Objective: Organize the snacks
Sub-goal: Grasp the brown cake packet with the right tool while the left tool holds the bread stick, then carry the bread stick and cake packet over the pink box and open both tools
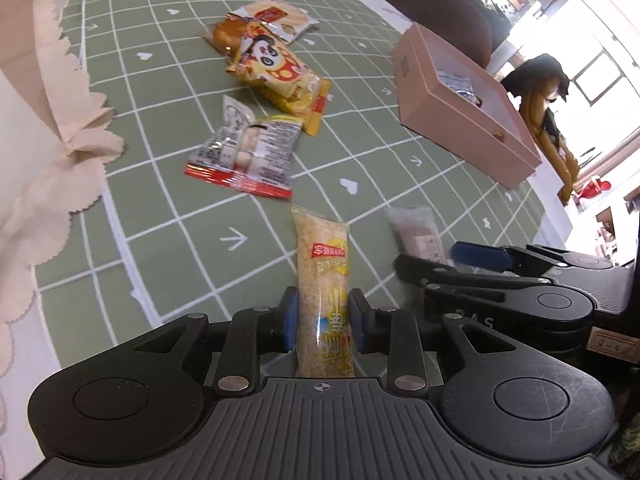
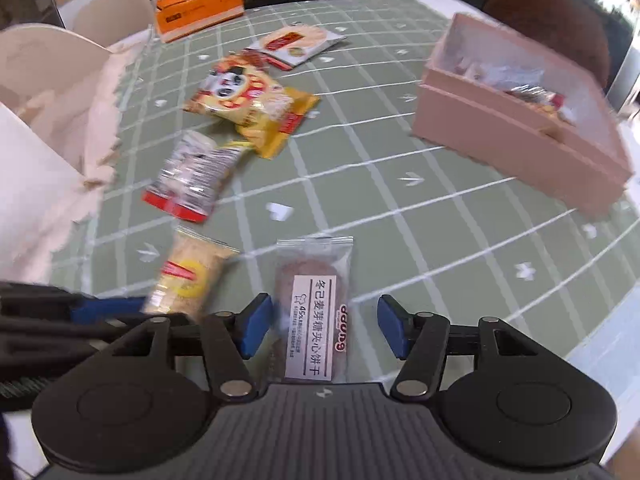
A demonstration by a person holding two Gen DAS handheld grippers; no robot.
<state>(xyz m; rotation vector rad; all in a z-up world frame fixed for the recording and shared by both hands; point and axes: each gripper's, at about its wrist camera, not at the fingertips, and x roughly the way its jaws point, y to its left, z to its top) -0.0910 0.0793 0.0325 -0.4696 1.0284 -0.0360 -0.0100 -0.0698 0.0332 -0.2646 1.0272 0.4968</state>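
2 grippers low over the green grid tablecloth (image 1: 168,208).
Left gripper (image 1: 324,316) clamps the rice-crisp bar (image 1: 322,276); right gripper (image 2: 325,326) stands half open, biscuit packet (image 2: 314,300) lying between its pads, untouched.

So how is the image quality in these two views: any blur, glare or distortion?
Left wrist view: mostly sharp, but the window at upper right is blown out, and the right gripper is smeared. Right wrist view: motion blur across the pink box and the loose snacks. Fisheye bends the tablecloth grid in both.

Clamped rice bar (image 1: 324,300), loose biscuit pack (image 2: 314,312)
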